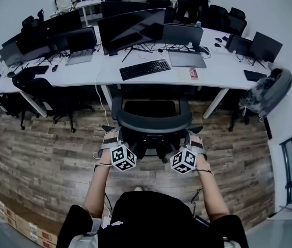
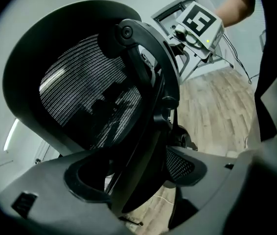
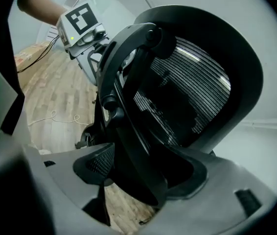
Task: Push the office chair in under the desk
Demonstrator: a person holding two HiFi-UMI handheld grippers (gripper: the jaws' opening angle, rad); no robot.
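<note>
Black mesh office chair (image 1: 152, 119) at near edge of white desk (image 1: 218, 71), left claw (image 1: 110, 140) and right claw (image 1: 195, 141) both wide, each straddling backrest rim.

Wood-plank floor (image 1: 43, 159) in front of large monitor (image 1: 131, 29). Grey backpack (image 1: 267, 94) right of monitor. Spare black chair (image 1: 45, 94) front-left. Cardboard boxes (image 1: 19, 223) far front-left, along pale wall.

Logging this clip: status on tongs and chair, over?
Left tongs and right tongs open, astride the backrest edges. Office chair not yet under desk. Nothing seen blocking the gap.
</note>
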